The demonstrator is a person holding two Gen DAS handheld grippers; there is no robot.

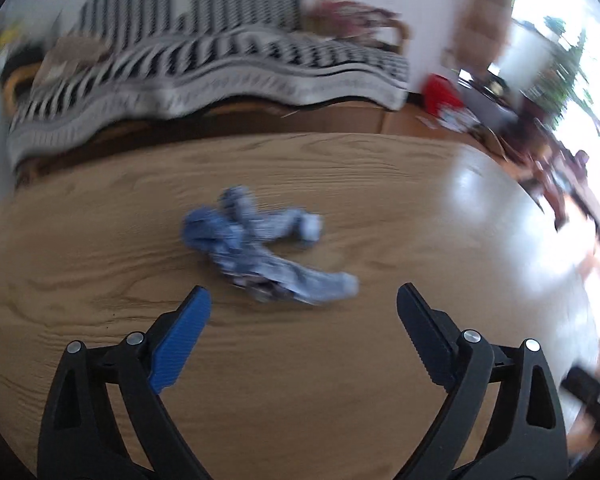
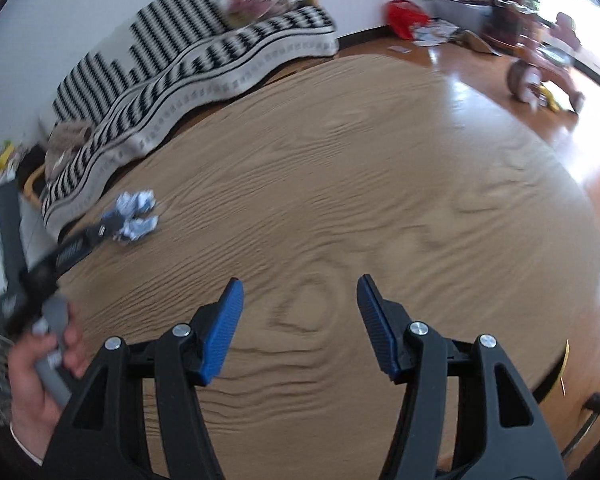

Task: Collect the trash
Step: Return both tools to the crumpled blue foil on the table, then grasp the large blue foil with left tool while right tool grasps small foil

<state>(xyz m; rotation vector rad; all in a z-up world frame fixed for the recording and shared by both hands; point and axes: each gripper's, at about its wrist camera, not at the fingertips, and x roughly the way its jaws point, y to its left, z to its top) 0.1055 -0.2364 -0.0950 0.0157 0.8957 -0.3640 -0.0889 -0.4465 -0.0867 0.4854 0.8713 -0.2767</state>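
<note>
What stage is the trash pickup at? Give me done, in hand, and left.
Done: nothing visibly collected; no bin shows. In hand: the left tongs are open, closing in on the crumpled blue wrapper lying on the wooden table, not gripping it. The right tongs hang open over bare tabletop. Left: grasp the wrapper, lift it, and drop it in a bin.

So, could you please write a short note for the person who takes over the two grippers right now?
Left gripper: open, holds nothing, pointed at the crumpled blue wrapper on the wooden table, just short of it.
Right gripper: open, holds nothing, over a bare part of the table, away from the wrapper.
Done: nothing collected yet, as far as the views show.
Left: close the left gripper on the wrapper and take it to the trash. No bin is in view.
</note>
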